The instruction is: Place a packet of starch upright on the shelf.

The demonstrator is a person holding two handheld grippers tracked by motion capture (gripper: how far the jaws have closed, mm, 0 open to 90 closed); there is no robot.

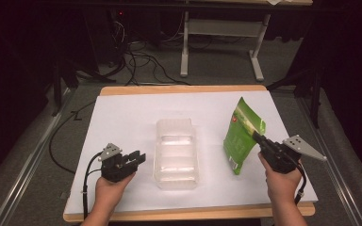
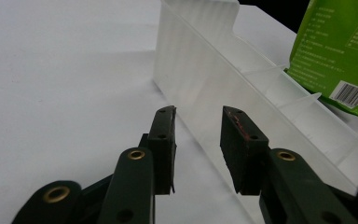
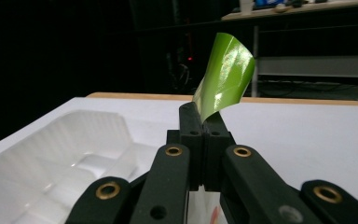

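Pouch (image 1: 242,136) of green foil is pinched at its edge by the right hand-held gripper (image 1: 260,139), jaws clamped on it, and is held above the table (image 1: 122,117) just right of the clear plastic tray (image 1: 176,153). Slip is judged likely, since only a thin edge is gripped and the pouch curls. Left hand-held gripper (image 1: 139,157) is held part open, nothing between the jaws, close beside the tray's left wall. The tray's near wall could be snagged by the pouch's bottom corner.
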